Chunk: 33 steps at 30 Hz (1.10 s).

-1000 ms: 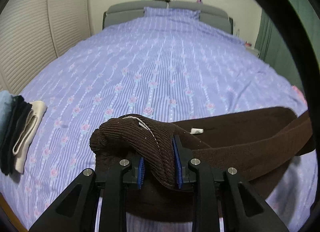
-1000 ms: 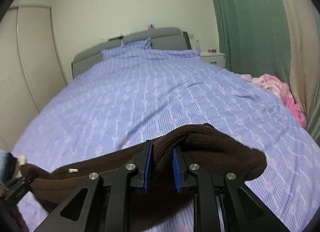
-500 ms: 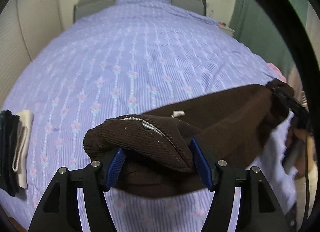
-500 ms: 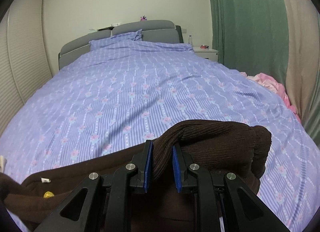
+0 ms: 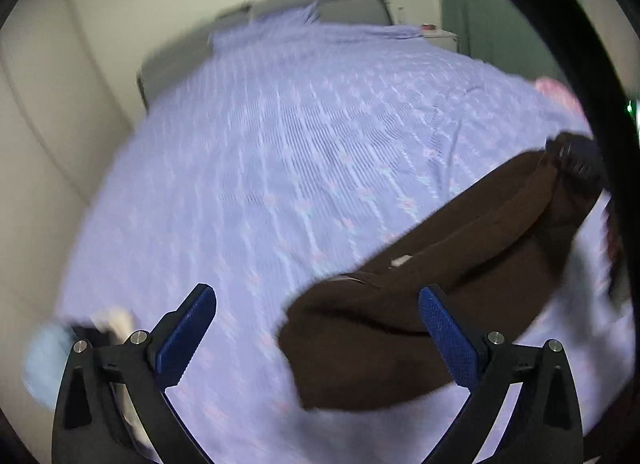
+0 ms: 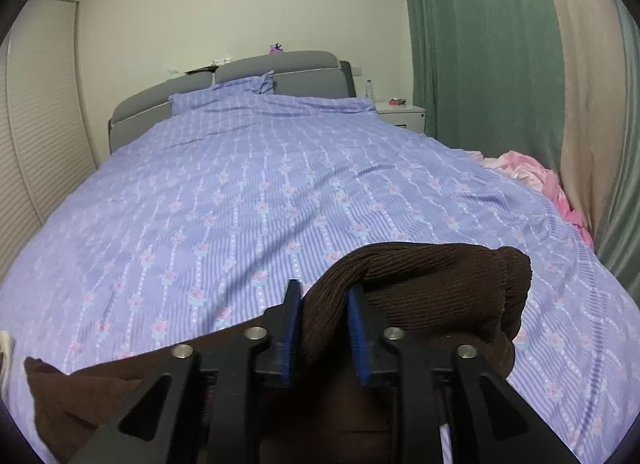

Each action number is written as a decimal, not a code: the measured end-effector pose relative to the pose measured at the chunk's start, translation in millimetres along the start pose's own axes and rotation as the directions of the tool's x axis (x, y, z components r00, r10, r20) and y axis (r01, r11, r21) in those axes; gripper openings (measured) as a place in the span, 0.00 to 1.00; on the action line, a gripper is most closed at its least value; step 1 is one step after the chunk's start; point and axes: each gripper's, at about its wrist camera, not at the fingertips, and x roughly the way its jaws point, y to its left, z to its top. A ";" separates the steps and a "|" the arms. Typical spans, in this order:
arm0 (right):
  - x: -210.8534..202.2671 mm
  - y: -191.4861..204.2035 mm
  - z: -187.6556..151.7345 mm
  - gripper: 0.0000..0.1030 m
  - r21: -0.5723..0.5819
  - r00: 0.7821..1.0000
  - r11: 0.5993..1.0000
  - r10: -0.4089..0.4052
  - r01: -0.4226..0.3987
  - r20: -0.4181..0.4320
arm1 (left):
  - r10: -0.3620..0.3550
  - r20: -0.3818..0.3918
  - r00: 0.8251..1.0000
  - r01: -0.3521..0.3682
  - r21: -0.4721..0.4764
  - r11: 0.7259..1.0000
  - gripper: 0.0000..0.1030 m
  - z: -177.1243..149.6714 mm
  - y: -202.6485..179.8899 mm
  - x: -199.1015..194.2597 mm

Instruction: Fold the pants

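Note:
The brown corduroy pants (image 5: 420, 304) lie folded across the near end of the purple flowered bed (image 5: 280, 144). In the blurred left wrist view my left gripper (image 5: 316, 328) hovers above their near end with its jaws opening wide. Nothing is between its blue pads (image 5: 188, 328), and the cloth lies below them. In the right wrist view my right gripper (image 6: 324, 324) has a raised fold of the pants (image 6: 420, 276) between its pads. Its jaws are opening, though the fabric fills the gap and touches both pads. The rest of the pants runs left along the bed.
A blurred stack of folded clothes (image 5: 60, 356) sits at the bed's left edge. Pink cloth (image 6: 536, 180) lies at the right edge by the green curtain (image 6: 480, 44). A white nightstand (image 6: 400, 112) stands beside the grey headboard (image 6: 280, 68).
My left gripper let go of the pants' end, spread wide, rose and rolled, and the cloth dropped onto the bed. My right gripper's pads stand slightly wider around their fold.

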 end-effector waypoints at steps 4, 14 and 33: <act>-29.6 0.6 1.5 0.69 -0.096 0.996 0.994 -0.041 0.049 0.083 | -0.063 -0.017 0.998 0.064 0.045 0.997 1.00 -3.7 -1.4 23.2; -50.2 -61.2 -7.7 0.75 -0.234 0.985 0.966 -0.073 0.109 0.159 | -0.152 0.034 0.988 0.132 0.331 0.934 1.00 29.9 -84.3 58.4; 48.9 -132.6 -47.3 0.39 0.026 0.986 0.989 0.147 -0.146 -0.076 | -0.303 -0.200 0.932 0.351 0.285 0.892 0.17 48.9 -136.6 153.3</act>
